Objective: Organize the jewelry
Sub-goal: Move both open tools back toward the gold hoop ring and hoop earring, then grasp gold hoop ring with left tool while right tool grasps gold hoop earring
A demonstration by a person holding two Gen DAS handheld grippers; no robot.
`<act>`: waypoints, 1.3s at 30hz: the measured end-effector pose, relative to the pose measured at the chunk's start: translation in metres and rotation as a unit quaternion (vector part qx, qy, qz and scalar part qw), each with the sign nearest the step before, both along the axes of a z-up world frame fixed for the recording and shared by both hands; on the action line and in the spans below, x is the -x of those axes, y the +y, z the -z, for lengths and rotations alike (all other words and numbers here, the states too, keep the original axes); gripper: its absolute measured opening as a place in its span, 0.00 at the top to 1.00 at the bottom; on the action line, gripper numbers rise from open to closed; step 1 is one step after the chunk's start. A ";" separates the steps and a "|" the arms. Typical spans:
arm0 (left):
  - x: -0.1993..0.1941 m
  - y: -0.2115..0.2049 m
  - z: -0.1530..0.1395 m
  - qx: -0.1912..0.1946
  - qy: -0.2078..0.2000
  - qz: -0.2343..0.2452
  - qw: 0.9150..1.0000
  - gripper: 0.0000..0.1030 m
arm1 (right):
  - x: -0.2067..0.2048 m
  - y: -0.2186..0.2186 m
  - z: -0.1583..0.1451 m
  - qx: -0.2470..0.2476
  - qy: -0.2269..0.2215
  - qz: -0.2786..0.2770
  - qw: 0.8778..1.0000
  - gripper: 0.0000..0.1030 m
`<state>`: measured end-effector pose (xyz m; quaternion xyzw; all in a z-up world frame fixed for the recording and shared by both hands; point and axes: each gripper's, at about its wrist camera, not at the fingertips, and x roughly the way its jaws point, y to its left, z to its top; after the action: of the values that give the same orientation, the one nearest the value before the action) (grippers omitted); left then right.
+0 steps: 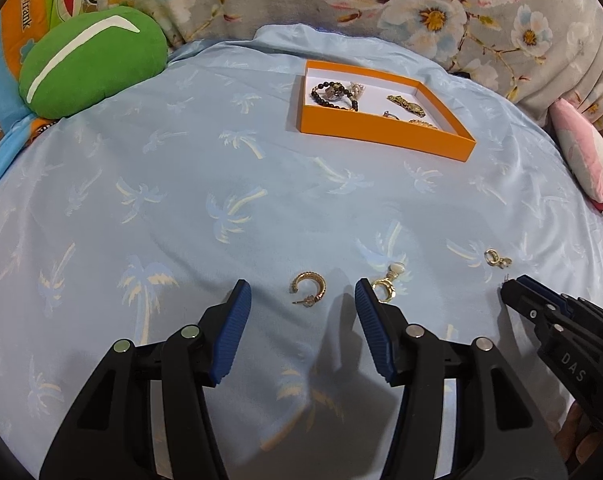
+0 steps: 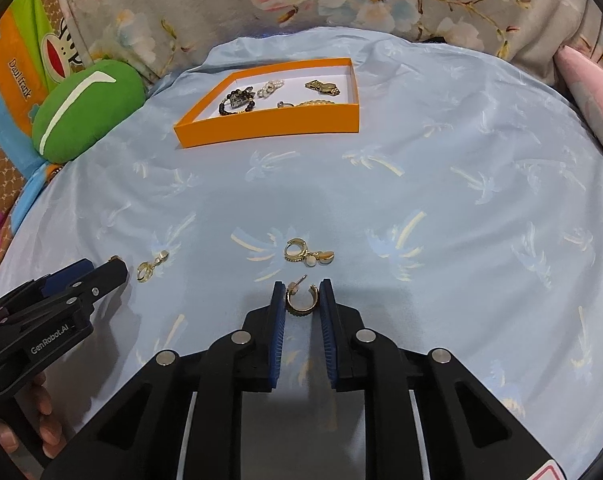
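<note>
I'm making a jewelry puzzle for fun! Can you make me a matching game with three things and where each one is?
Things:
1. green cushion
2. black bead bracelet
3. dark-edged hoop earring

Places:
A. between the fingers of the right gripper
B. left of the orange box
C. inside the orange box

Pairs: 1-B, 2-C, 3-A

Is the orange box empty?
No, the orange box already has jewelry in it, like a dark bead bracelet and some gold pieces.
</note>
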<state>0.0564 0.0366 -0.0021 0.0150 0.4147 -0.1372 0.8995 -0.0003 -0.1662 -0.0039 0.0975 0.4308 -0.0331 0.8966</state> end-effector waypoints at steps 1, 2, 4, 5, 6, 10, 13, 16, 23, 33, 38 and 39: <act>-0.001 0.000 0.000 -0.001 0.000 -0.004 1.000 0.52 | 0.000 0.000 0.000 -0.002 0.000 0.000 1.000 0.84; -0.002 0.000 0.000 -0.001 -0.001 -0.007 1.000 0.56 | 0.000 0.000 0.000 -0.003 0.000 0.000 1.000 0.84; -0.004 0.002 -0.001 0.001 0.000 -0.013 1.000 0.66 | 0.000 -0.001 0.000 -0.005 0.000 0.000 1.000 0.84; -0.005 0.003 -0.001 0.003 0.000 -0.015 1.000 0.71 | 0.000 -0.001 0.000 -0.006 0.000 0.000 1.000 0.84; -0.005 0.003 -0.001 0.005 0.001 -0.015 1.000 0.76 | 0.000 -0.001 0.000 -0.007 -0.001 0.000 1.000 0.84; -0.006 0.002 -0.001 0.004 0.001 -0.008 1.000 0.82 | 0.000 -0.001 0.000 -0.009 -0.001 0.000 1.000 0.84; -0.005 -0.001 -0.001 0.001 0.000 0.002 1.000 0.82 | 0.000 -0.002 0.000 -0.010 -0.001 0.000 1.000 0.84; -0.007 -0.005 -0.001 -0.003 0.000 0.008 1.000 0.82 | 0.000 -0.001 0.000 -0.009 0.000 -0.001 1.000 0.84; -0.009 -0.018 -0.001 -0.025 -0.005 0.019 0.999 0.85 | -0.002 0.001 -0.001 0.000 0.001 -0.008 1.000 0.84; -0.006 -0.016 -0.006 -0.016 -0.009 0.009 1.000 0.85 | 0.000 -0.003 -0.004 -0.010 -0.004 -0.013 1.000 0.84; -0.004 -0.009 -0.019 0.001 -0.015 0.006 1.000 0.85 | 0.002 -0.006 -0.014 -0.014 -0.015 -0.014 1.000 0.84; -0.004 -0.008 -0.023 0.005 -0.017 0.006 1.000 0.85 | 0.001 -0.008 -0.017 -0.015 -0.019 -0.014 1.000 0.84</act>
<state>0.0604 0.0288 0.0208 0.0154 0.3990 -0.1444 0.9054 -0.0015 -0.1740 0.0129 0.1055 0.4159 -0.0123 0.9032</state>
